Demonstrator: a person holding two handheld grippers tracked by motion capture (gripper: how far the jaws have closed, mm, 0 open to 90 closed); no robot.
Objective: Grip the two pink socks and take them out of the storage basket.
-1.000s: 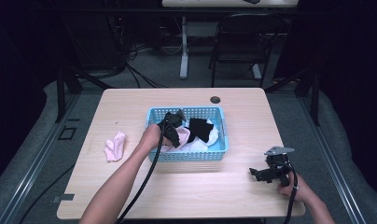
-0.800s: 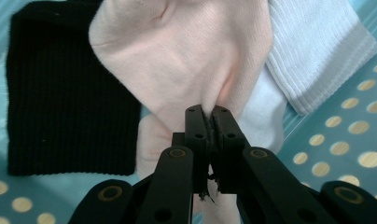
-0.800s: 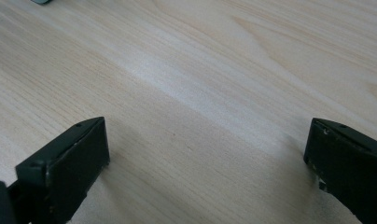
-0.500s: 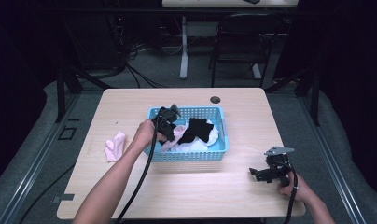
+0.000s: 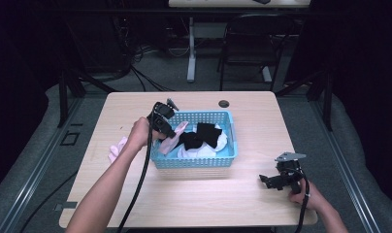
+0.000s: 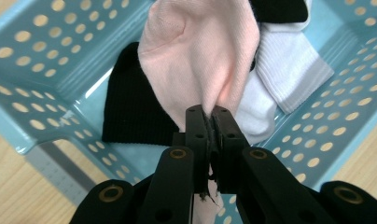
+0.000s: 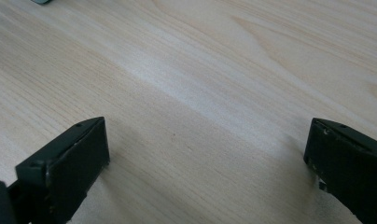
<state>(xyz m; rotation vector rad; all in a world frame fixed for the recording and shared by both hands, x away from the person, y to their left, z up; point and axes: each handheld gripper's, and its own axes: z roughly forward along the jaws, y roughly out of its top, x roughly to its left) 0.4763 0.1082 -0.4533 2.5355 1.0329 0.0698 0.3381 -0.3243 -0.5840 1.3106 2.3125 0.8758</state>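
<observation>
The left claw (image 5: 171, 135) is held over the left end of the blue basket (image 5: 223, 158), its jaws clamped on a pink sock (image 6: 203, 56). The sock hangs from the jaws into the basket, draped over a black sock (image 6: 130, 112) and a white sock (image 6: 289, 70). A second pink item (image 5: 117, 149) lies on the table (image 5: 208, 194) just left of the basket. The right claw (image 5: 274, 180) is rested near the table's front right, jaws spread wide, nothing between them.
</observation>
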